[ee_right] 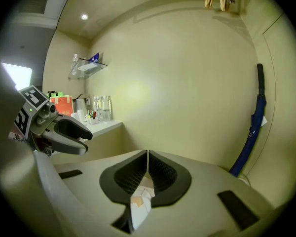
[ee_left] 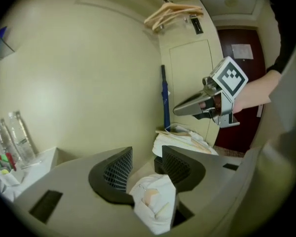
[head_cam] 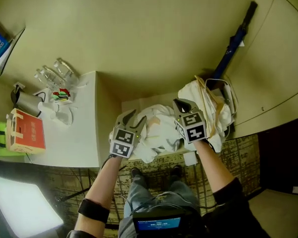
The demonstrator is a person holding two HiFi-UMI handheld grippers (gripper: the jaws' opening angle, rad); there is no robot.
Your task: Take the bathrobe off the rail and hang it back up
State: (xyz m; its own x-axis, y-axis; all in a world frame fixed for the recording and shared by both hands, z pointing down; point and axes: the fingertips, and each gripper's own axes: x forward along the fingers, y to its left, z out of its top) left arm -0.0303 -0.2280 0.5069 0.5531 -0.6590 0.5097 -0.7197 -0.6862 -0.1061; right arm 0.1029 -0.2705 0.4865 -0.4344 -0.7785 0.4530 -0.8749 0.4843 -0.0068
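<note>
Bathrobe (head_cam: 161, 128) heaped on low ledge (head_cam: 134, 105) at the wall, right of tabletop (head_cam: 84, 133). Left gripper (head_cam: 133, 117): jaws apart, robe fold loose between them. Right gripper (head_cam: 185, 104): jaws closed, pinching robe cloth.

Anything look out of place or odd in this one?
The robe lies in a crumpled heap low by the wall, while the hangers up top hang bare. The right gripper is shut on a fold of it; the left gripper is open, with cloth between its fingers.
</note>
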